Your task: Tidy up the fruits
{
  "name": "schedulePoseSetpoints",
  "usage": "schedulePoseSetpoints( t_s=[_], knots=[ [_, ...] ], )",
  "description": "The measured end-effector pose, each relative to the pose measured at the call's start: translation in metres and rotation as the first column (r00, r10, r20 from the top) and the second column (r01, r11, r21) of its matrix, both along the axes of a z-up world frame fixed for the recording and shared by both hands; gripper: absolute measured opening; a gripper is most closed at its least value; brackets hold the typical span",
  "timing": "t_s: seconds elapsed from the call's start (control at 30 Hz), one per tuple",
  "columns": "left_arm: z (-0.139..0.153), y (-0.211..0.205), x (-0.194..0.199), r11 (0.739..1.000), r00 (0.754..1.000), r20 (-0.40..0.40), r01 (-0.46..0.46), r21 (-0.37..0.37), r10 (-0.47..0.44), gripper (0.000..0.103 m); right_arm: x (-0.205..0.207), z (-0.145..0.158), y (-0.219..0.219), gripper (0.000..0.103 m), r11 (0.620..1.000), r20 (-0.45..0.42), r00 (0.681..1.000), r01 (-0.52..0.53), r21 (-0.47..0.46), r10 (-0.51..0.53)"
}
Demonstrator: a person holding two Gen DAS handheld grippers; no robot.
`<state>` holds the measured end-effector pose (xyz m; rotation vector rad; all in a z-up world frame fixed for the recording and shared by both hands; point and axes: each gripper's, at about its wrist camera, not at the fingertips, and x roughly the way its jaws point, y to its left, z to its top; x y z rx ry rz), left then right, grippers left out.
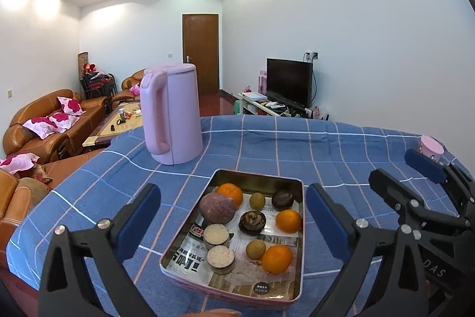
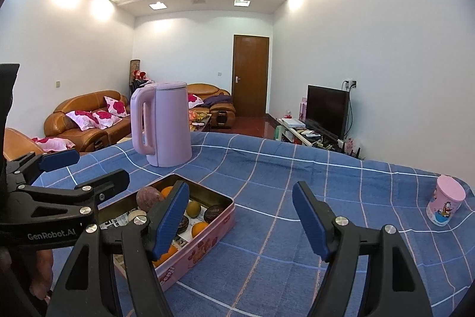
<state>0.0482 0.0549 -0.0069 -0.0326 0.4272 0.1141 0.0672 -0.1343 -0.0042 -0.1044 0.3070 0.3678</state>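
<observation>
A pink metal tin point(image 1: 292, 299) lined with printed paper sits on the blue checked tablecloth. It holds three oranges point(image 1: 276, 259), two small green fruits point(image 1: 255, 249), a purple fruit point(image 1: 217, 208), dark round pastries point(image 1: 252, 222) and pale round cakes point(image 1: 221, 259). My left gripper point(image 1: 233, 223) is open and empty, its fingers straddling the tin just above it. My right gripper point(image 2: 240, 217) is open and empty, to the right of the tin point(image 2: 207, 239). It also shows in the left wrist view point(image 1: 406, 171).
A tall pink kettle point(image 1: 170, 113) stands on the cloth behind the tin. A small pink cup point(image 2: 445, 204) stands at the table's right edge. Sofas, a coffee table, a television and a door lie beyond the table.
</observation>
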Motion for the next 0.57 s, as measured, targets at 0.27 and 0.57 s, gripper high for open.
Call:
schedulePoseSetpoints(
  t_s=[0.27, 0.57],
  knots=[
    [0.002, -0.003, -0.001, 1.000, 1.000, -0.004, -0.012, 0.013, 0.012, 0.103, -0.004, 0.001, -0.005, 0.074, 1.000, 0.005, 1.000, 0.004, 0.001, -0.004],
    [0.001, -0.010, -0.001, 0.999, 1.000, -0.004, 0.011, 0.031, -0.010, 0.103, -0.004, -0.001, -0.018, 0.074, 0.999, -0.005, 0.999, 0.033, -0.004, -0.033]
  ],
)
